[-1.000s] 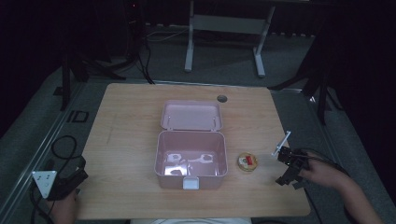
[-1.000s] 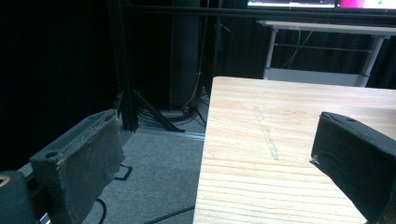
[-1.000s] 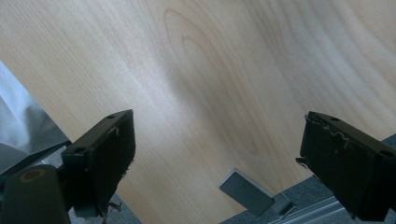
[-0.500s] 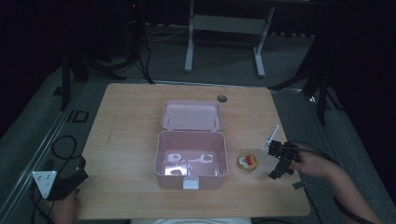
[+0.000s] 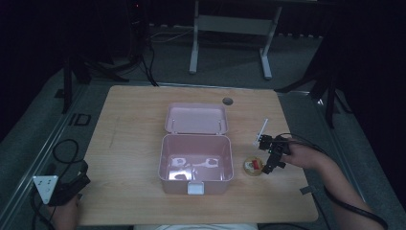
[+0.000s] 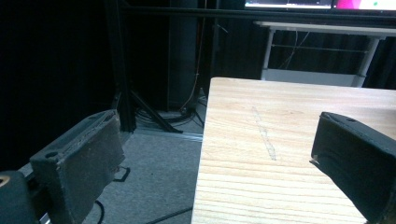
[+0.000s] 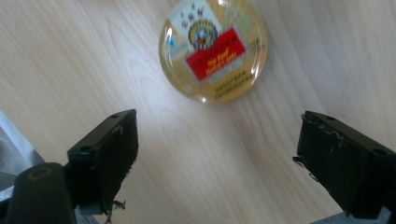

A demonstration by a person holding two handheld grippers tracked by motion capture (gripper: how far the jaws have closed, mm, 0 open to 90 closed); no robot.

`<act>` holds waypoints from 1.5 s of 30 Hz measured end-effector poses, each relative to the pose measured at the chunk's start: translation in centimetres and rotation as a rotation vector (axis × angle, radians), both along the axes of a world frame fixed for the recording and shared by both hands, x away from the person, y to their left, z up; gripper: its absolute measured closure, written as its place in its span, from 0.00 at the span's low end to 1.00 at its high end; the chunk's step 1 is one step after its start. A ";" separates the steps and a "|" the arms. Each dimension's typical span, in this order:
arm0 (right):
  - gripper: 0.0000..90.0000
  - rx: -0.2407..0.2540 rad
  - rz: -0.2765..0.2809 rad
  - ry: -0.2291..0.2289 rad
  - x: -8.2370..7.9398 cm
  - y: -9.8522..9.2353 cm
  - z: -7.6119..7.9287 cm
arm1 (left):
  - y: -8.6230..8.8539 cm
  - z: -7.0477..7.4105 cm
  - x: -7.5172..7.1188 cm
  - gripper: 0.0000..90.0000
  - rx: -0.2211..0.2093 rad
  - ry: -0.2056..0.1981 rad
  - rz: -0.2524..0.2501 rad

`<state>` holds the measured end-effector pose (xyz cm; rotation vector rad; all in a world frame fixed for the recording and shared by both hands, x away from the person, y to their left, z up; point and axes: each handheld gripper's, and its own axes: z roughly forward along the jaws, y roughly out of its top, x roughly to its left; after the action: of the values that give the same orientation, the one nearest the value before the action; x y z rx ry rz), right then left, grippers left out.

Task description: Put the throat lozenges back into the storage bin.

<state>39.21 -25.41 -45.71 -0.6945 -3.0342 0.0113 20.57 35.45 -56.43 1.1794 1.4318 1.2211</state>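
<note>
**Rt gripper over round tin, jaws wide; lt gripper idle at table corner**

High view: Pink plastic box (image 5: 195,165) sits mid-table, lid (image 5: 196,118) hinged back and lying open on its far side. Pale items lie on the box floor, too blurred to identify. White latch on the near wall. Small round tin (image 5: 253,165) w/ gold face and red label lies flat on the wooden table (image 5: 129,124), just beside the box's rt wall, apart from it. Right gripper (image 5: 270,162) is just beside the tin on its rt, pointed down at it; the person's hand and forearm come in from the lower rt, cable trailing. Left gripper (image 5: 72,187) is at the near-lt table corner, well apart from box and tin, grey plate on top. Dark grommet hole (image 5: 227,101) near the far edge.

Left gripper view: Left gripper (image 6: 219,158) jaws stand wide apart, nothing between them. One jaw over the floor beside the table, the other over the bare tabletop. Faint scuff mark (image 6: 264,135) on the wood.

Right gripper view: Right gripper (image 7: 217,161) jaws spread wide, empty. Tin (image 7: 213,49) lies ahead of the jaw tips, between their lines but clear of both pads, no contact. Label text too small to read.
</note>
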 end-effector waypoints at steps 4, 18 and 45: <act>0.14 0.006 0.011 0.006 0.4 1.0 0.4 | 0.0 0.0 0.0 0.03 -0.001 -0.001 -0.002; 0.13 -0.011 0.049 0.025 1.4 3.6 0.6 | 0.0 0.0 0.0 0.03 -0.001 0.000 -0.008; 0.14 -0.066 0.016 0.058 2.2 3.9 -5.9 | 0.0 0.0 0.0 0.03 0.006 0.004 -0.018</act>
<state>41.38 -21.47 -51.58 -0.6621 -2.9958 0.1306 20.61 35.42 -56.44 1.1974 1.4186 1.2118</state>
